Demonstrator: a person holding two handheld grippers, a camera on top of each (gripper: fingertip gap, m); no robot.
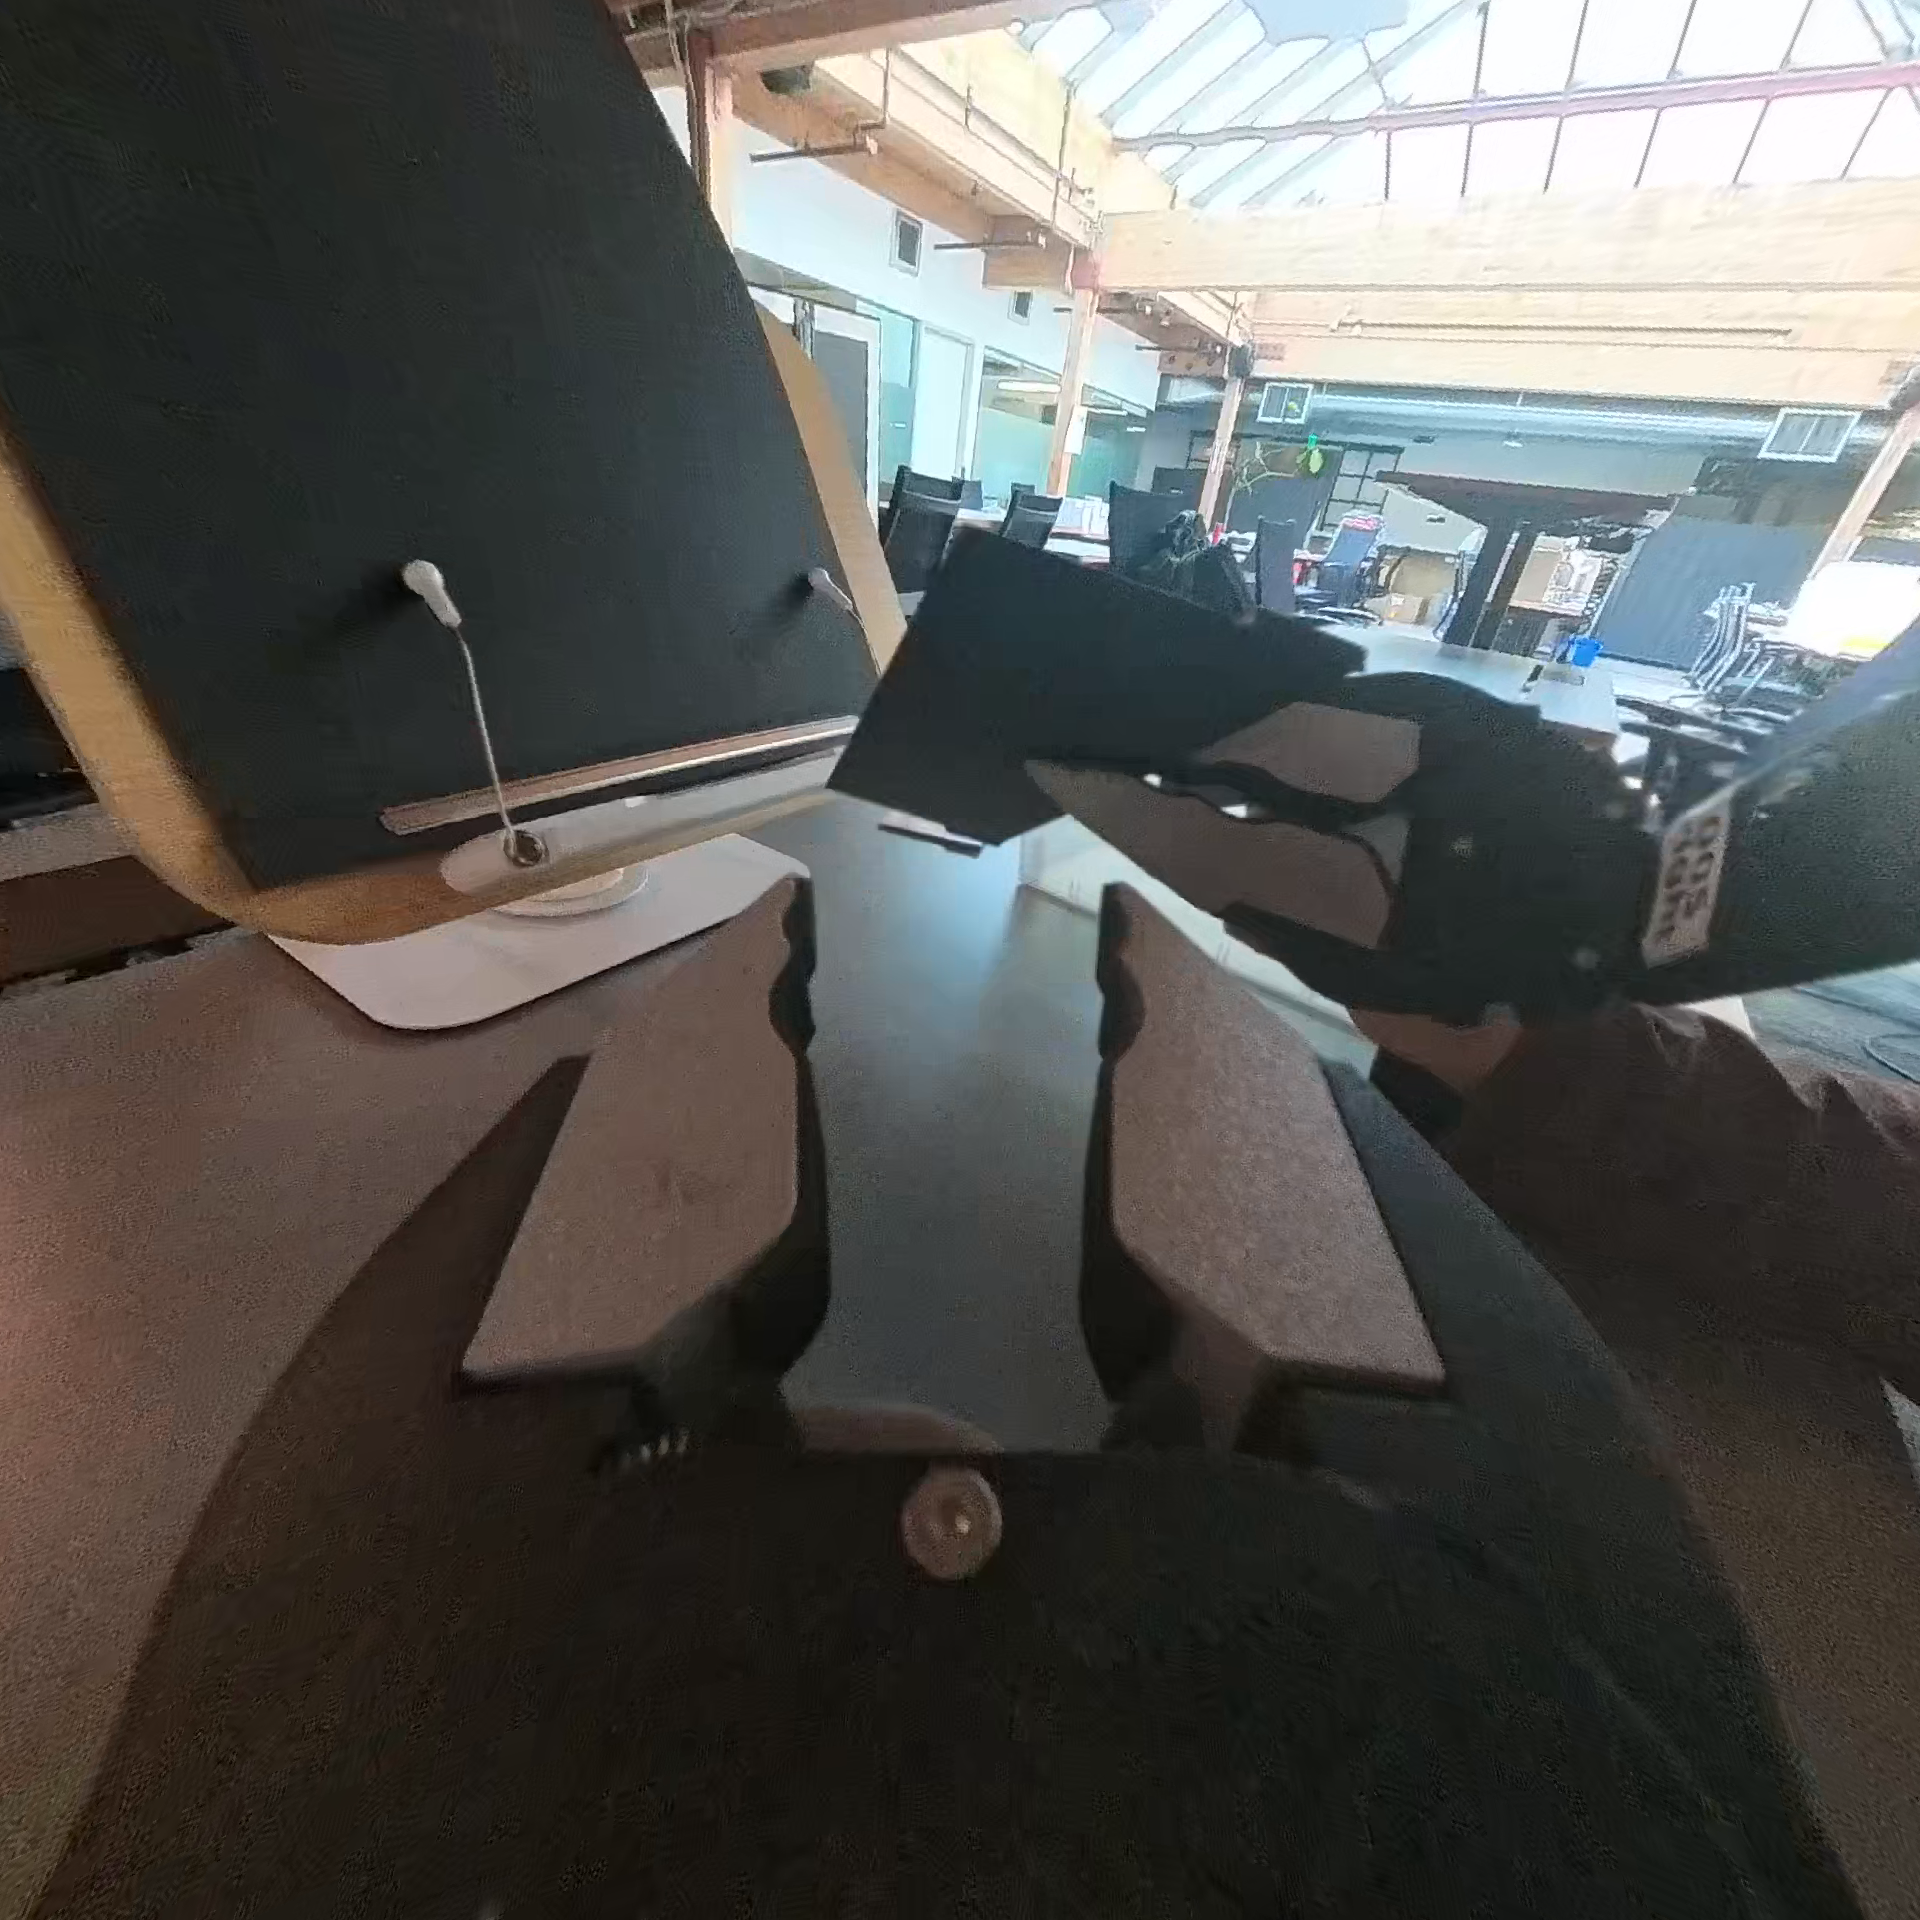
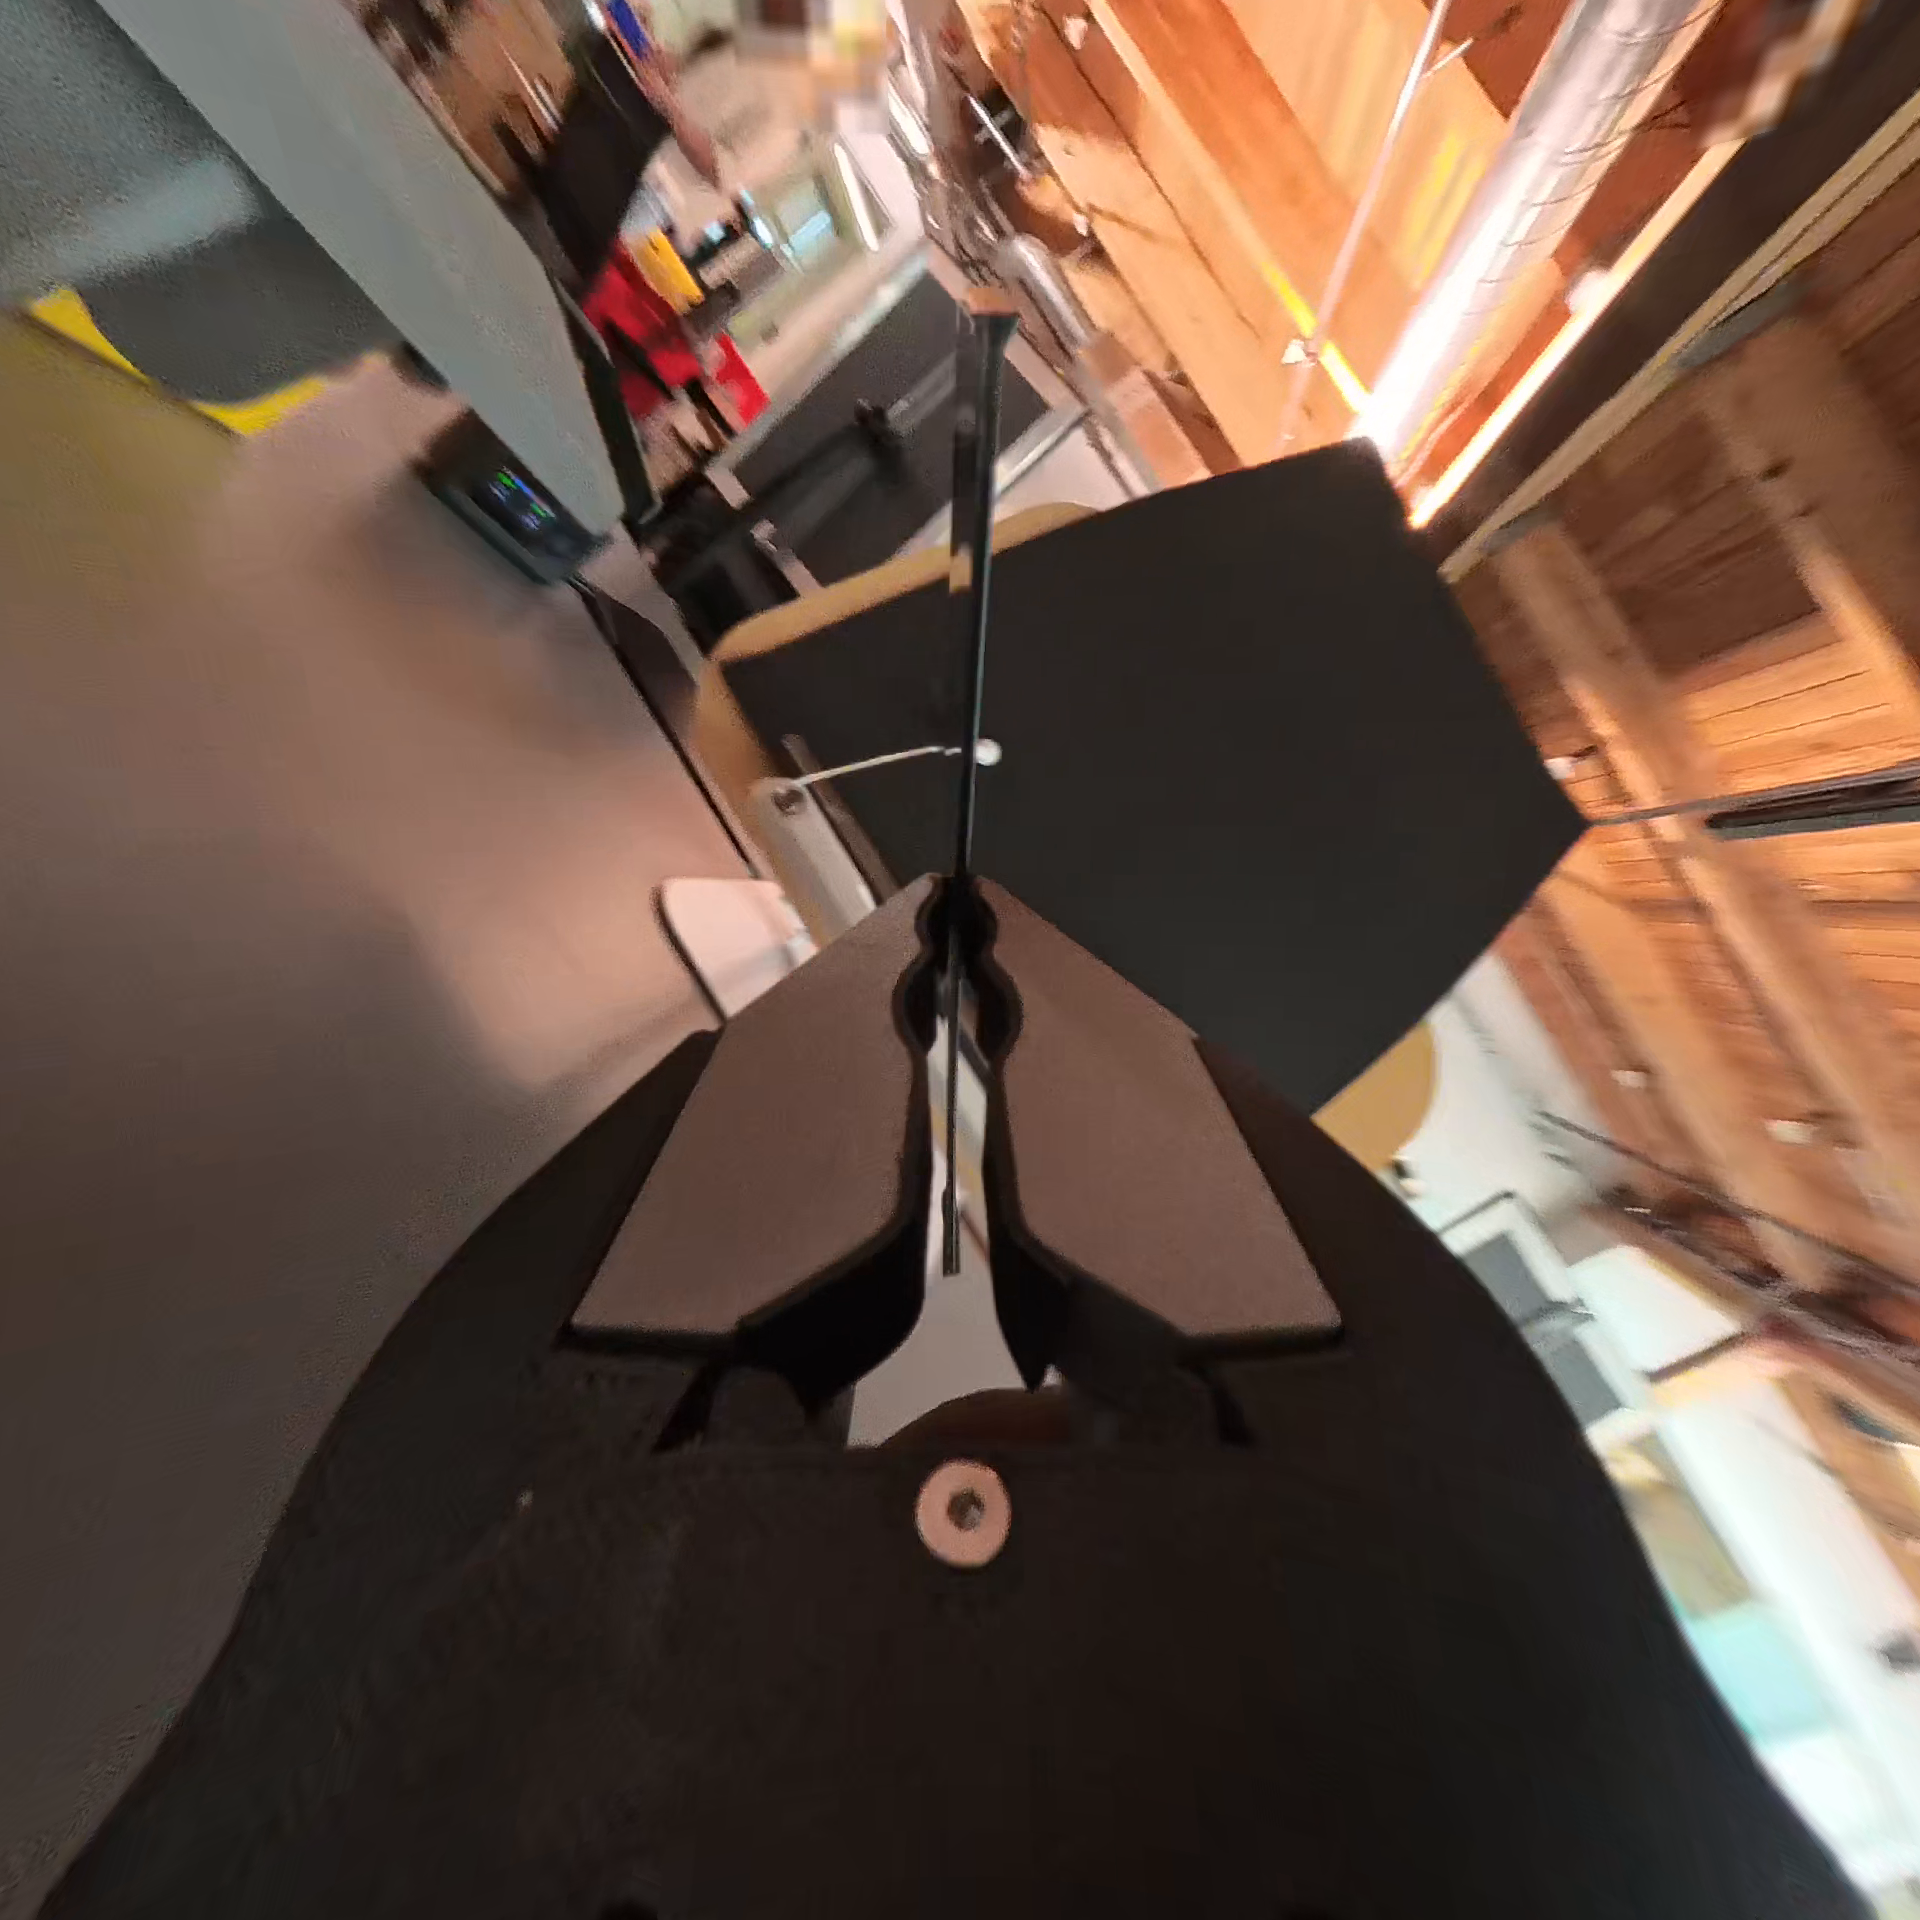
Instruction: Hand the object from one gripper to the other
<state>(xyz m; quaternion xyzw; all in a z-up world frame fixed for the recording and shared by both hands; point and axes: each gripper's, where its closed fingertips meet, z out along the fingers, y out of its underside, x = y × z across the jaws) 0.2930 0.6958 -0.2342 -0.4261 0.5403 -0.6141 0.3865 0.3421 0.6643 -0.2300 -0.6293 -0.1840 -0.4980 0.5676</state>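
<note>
A thin black flat card (image 1: 1081,691) is held in the air by my right gripper (image 1: 1049,790), which reaches in from the right in the left wrist view. In the right wrist view the card (image 2: 977,582) shows edge-on, clamped between the shut fingertips of my right gripper (image 2: 961,894). My left gripper (image 1: 956,925) is open and empty, its fingers apart below and in front of the card, over the dark table (image 1: 945,1143). The card sits slightly above and beyond the left fingertips, not touching them.
A black board in a light wooden frame (image 1: 343,416) stands tilted on a white base (image 1: 499,956) at the left, close to the card; it also shows in the right wrist view (image 2: 1226,748). A person's sleeve (image 1: 1683,1195) is at the right. Office chairs and desks lie far behind.
</note>
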